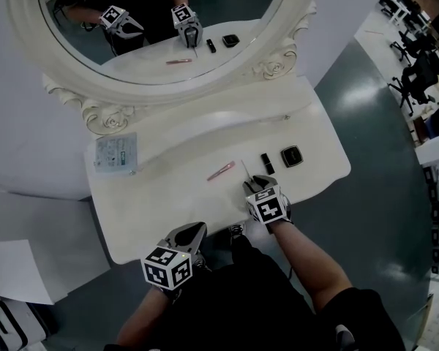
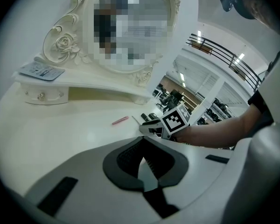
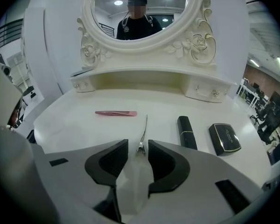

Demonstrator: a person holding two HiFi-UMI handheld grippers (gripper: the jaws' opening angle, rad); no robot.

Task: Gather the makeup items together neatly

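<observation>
Right claw (image 3: 138,146) stood apart round the silver clip (image 3: 143,133), flat on the counter (image 3: 74,125) beside the lipstick (image 3: 186,132); left claw (image 2: 143,142) together, empty; thin clip could skid if pads closed off-centre.

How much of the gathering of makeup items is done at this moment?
Done, it seems: the lipstick and compact lie side by side. In hand: the silver clip lies near the lipstick, its end between the open jaws of the right gripper, not clamped. Left: the pink clip lies apart from the rest; the left gripper is shut and empty.
</observation>
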